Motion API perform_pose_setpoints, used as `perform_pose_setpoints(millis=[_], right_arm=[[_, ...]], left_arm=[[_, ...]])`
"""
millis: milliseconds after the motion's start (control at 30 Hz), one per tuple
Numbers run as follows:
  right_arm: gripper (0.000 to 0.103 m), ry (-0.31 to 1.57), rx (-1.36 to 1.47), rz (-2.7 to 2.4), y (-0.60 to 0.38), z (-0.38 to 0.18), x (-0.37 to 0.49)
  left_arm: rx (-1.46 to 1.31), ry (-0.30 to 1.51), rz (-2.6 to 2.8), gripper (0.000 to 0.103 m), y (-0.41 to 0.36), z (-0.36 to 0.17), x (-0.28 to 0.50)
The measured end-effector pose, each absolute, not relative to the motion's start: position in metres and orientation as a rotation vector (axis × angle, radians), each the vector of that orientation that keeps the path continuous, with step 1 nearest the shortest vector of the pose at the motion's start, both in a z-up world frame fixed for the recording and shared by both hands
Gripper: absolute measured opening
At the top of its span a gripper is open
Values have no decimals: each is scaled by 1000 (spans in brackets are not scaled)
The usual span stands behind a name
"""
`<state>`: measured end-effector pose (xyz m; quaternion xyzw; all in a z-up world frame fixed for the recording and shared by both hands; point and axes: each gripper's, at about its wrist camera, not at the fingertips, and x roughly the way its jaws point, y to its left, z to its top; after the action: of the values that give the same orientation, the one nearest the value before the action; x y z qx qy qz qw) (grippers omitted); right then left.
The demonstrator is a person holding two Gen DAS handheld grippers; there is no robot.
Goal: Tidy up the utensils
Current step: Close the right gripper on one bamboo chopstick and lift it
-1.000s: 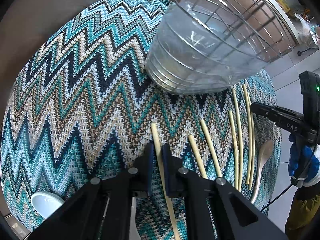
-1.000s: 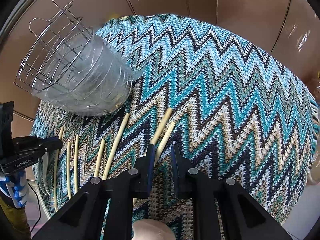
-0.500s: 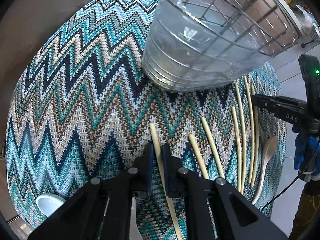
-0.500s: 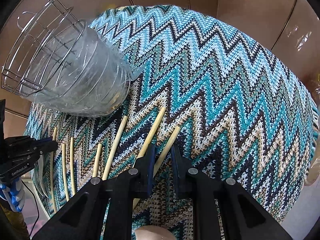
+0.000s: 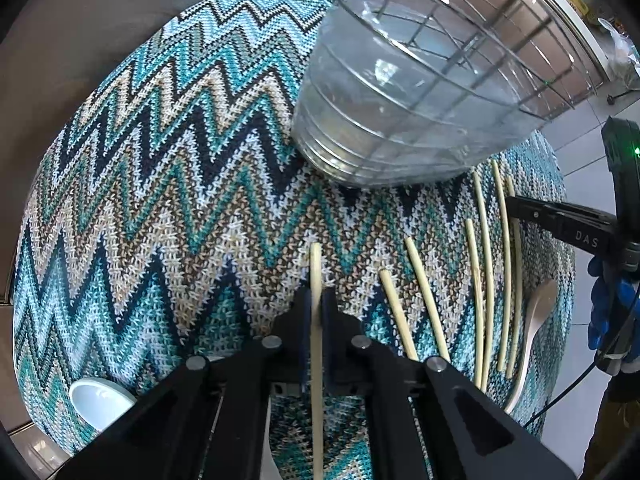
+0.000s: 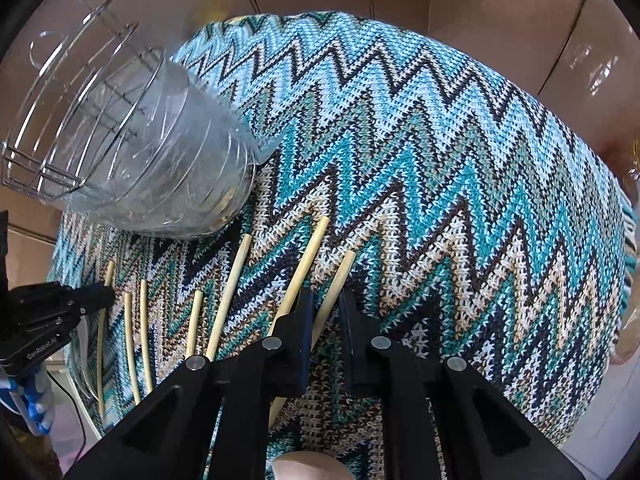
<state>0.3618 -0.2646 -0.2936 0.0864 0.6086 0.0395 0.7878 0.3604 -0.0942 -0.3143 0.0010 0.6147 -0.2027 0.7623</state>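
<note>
Chopstick [image 5: 316,276] sits pinched in the left gripper [image 5: 316,304], long axis running toward 12 o'clock, holder [image 5: 400,120] up at 1 o'clock. Right gripper [image 6: 325,312], jaws parted, straddles another chopstick [image 6: 338,280] on the tabletop [image 6: 440,160].

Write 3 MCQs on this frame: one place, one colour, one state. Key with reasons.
1. Where does the white spoon lie?
A. Inside a bowl
B. On the cloth, past the loose chopsticks, near its edge
C. Between the left jaws

2. What colours is the cloth?
A. Plain red
B. Black and yellow checks
C. Teal, white and brown zigzags

3. What state is the left gripper in?
A. Shut on a chopstick
B. Wide open, empty
C. Shut on the spoon

Key: B, the spoon lies beyond the outermost sticks; C, the zigzag knit shows in both views; A, the jaws pinch one stick.
</note>
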Motion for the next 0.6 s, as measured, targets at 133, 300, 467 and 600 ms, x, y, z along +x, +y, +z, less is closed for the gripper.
perform_pose_setpoints(millis=[133, 300, 467, 600], right_arm=[[10, 1279, 232, 89, -274, -290, 357], [9, 1223, 263, 94, -283, -279, 345], [8, 1156, 275, 97, -291, -261, 325], [8, 1083, 273, 107, -294, -240, 306]], left_arm=[[-7, 1299, -435, 5, -81, -307, 353], [-26, 1240, -432, 5, -67, -291, 344], [-32, 1167, -426, 5, -54, -270, 331], [-41, 1096, -418, 5, -42, -247, 321]])
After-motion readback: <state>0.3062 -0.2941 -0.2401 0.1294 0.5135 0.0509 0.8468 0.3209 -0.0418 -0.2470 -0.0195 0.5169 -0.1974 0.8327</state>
